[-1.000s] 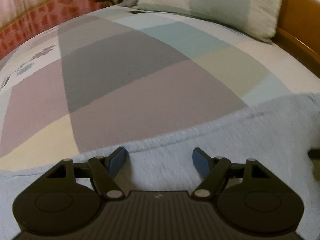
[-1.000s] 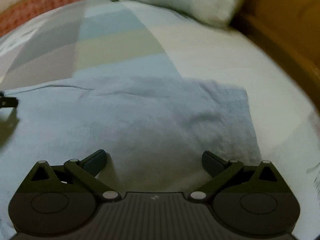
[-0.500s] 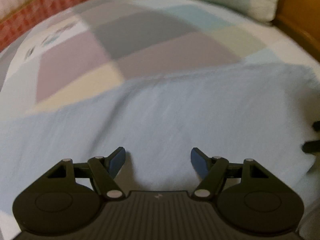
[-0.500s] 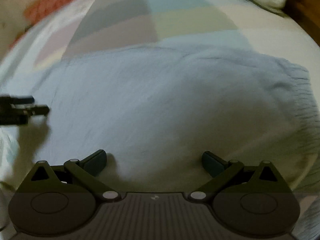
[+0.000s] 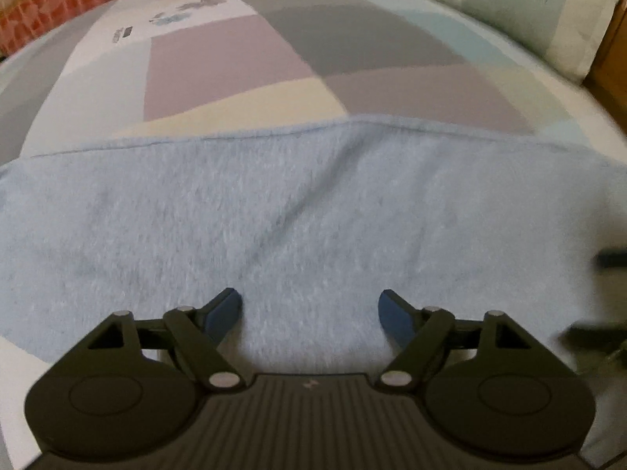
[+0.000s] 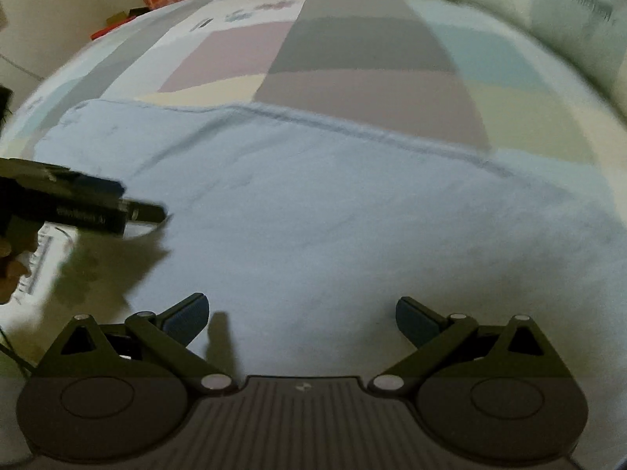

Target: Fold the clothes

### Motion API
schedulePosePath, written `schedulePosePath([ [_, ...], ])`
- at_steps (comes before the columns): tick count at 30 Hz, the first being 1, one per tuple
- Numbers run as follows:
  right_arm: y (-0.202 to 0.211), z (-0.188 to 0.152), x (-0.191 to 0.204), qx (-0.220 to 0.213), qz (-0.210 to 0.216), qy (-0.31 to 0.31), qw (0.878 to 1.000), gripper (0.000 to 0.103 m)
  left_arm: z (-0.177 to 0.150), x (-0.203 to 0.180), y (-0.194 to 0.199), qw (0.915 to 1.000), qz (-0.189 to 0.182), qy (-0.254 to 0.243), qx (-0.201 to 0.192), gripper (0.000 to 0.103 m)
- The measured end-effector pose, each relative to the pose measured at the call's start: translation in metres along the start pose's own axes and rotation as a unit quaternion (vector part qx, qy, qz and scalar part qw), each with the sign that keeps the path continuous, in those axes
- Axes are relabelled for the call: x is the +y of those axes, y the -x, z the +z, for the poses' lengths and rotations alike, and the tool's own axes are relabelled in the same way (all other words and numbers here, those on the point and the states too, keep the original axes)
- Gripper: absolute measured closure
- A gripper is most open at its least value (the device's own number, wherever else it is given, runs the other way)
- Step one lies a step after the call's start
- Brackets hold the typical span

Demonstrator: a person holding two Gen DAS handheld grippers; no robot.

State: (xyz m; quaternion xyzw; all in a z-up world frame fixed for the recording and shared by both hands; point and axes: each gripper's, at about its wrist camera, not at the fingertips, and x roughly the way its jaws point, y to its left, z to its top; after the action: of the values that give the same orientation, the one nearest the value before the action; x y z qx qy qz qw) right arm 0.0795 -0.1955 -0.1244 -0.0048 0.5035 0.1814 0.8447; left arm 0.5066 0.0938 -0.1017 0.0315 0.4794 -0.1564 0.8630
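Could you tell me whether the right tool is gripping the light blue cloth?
No, the right tool stands open above the light blue cloth, pinching nothing.

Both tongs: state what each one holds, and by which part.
Nothing is held. The left tongs are opening over the light blue cloth with nothing clamped, and the right tongs stand open above it too.

A patchwork-covered bed (image 5: 243,66) carries a flat pale-blue garment (image 5: 313,227) and a pillow (image 5: 521,8).
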Motion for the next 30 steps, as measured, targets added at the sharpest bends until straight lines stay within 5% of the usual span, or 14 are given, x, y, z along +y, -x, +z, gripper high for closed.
schedulePosePath([
  [9,-0.011,-0.012,0.015,0.001,-0.047,0.011,0.999,0.000,0.044,0.037,-0.044,0.9989,0.042,-0.010,-0.018,0.016],
  [15,-0.014,-0.016,0.022,0.001,-0.072,0.029,0.997,0.000,0.067,0.057,-0.043,0.9984,0.035,0.035,-0.029,0.022],
  [19,-0.015,-0.015,0.023,0.000,-0.078,0.022,0.997,0.000,0.056,0.070,-0.018,0.9997,0.003,0.015,-0.021,0.020],
  [25,-0.018,-0.015,0.023,-0.001,-0.083,0.022,0.996,0.000,0.033,0.107,-0.019,0.9978,0.053,-0.034,0.021,0.020],
  [28,-0.018,-0.014,0.023,0.000,-0.081,0.024,0.996,0.000,0.036,0.129,-0.006,0.9957,0.085,-0.012,0.035,0.021],
  [30,-0.018,-0.015,0.024,-0.002,-0.083,0.028,0.996,0.000,0.040,0.146,0.005,0.9972,0.067,0.021,0.026,0.021],
])
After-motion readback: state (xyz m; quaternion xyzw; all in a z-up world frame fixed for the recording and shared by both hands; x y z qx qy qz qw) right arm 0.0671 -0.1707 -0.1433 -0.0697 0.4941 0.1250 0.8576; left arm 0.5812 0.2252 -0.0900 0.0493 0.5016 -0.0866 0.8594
